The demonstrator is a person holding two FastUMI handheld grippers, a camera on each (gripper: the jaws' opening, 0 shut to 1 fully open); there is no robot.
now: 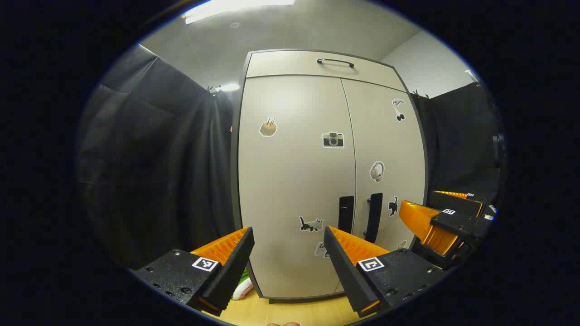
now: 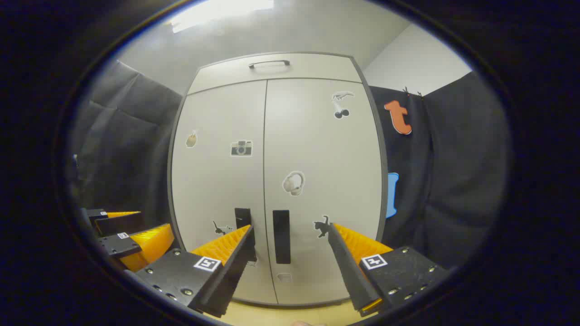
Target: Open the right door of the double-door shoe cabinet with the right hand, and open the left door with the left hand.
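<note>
Ahead we see the cabinet [image 1: 317, 181] shut, both handles untouched, left gripper [image 1: 288, 246] wide before the left door [image 1: 290, 190], right gripper [image 2: 290, 242] wide, framing the right handle [image 2: 281, 236], a green item [image 1: 244, 277] by the cabinet's foot in the left gripper view.

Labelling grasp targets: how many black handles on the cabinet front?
3. A thin black bar handle on the top panel; a black vertical handle on the left door; a black vertical handle on the right door, flanking the centre seam. None looks hidden.
</note>
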